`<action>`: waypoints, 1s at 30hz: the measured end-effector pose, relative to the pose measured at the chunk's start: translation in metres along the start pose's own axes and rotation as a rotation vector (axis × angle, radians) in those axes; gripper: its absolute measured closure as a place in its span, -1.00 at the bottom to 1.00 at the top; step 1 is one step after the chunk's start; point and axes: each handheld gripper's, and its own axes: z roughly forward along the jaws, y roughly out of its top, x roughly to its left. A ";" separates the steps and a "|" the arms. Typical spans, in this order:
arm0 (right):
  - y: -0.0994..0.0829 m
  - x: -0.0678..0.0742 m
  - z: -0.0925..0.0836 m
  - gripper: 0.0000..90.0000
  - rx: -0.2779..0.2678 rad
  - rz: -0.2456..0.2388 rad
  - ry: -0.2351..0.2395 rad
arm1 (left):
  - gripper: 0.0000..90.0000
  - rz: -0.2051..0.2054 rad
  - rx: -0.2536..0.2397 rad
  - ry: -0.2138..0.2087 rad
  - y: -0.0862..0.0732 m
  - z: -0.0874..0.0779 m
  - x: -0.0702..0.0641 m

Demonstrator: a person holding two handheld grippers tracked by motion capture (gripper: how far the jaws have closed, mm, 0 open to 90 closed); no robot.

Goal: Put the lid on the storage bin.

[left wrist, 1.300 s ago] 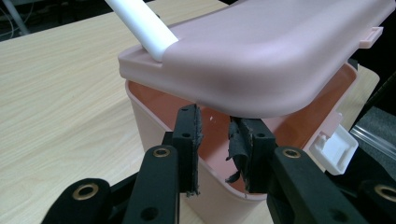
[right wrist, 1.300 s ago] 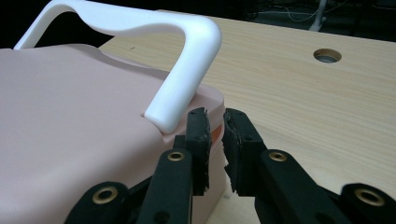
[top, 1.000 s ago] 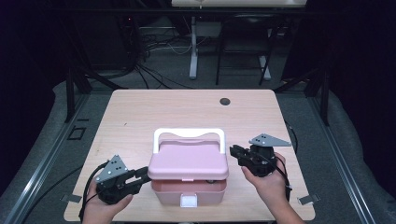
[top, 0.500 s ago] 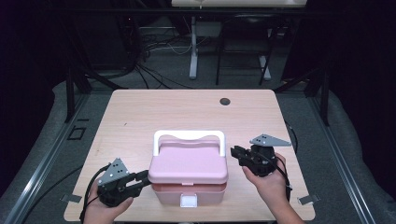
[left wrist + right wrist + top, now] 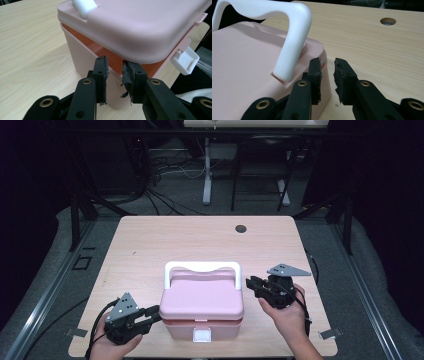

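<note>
On the near half of the pale wood-grain table (image 5: 150, 245) sits a smooth pink plastic box (image 5: 201, 300) with rounded corners, a white arched handle (image 5: 202, 267) and a white front latch (image 5: 202, 335). The left claw (image 5: 154, 314) is parted at its lifted lid edge, where the left gripper view shows an orange inside, perhaps a liner. The right claw (image 5: 251, 285), just opening, holds nothing beside the box. A round hole (image 5: 241, 228) lies beyond.

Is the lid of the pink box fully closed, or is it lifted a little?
Lifted a little. The lid stands above the box base with an orange gap between them, and the white latch hangs unfastened.
</note>
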 end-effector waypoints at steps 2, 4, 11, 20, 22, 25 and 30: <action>-0.001 0.000 0.000 0.67 -0.002 0.006 0.002 | 0.62 0.001 -0.001 -0.003 0.000 0.000 0.000; -0.001 -0.001 0.000 0.66 -0.006 0.013 0.005 | 0.63 0.001 0.004 -0.003 0.000 -0.001 0.000; -0.003 -0.003 0.000 0.65 -0.025 0.031 0.014 | 0.64 0.004 0.016 -0.001 -0.001 -0.002 0.001; -0.006 -0.005 0.001 0.63 -0.023 0.033 0.004 | 0.64 -0.011 0.027 0.006 -0.006 0.000 0.004; -0.007 -0.005 0.002 0.63 -0.021 0.034 0.001 | 0.64 -0.014 0.031 0.004 -0.008 0.001 0.006; -0.009 -0.005 0.002 0.63 -0.017 0.030 -0.006 | 0.64 -0.024 0.032 0.000 -0.010 0.002 0.007; -0.011 -0.005 0.003 0.62 -0.019 0.030 -0.013 | 0.64 -0.040 0.015 -0.009 -0.011 0.002 0.010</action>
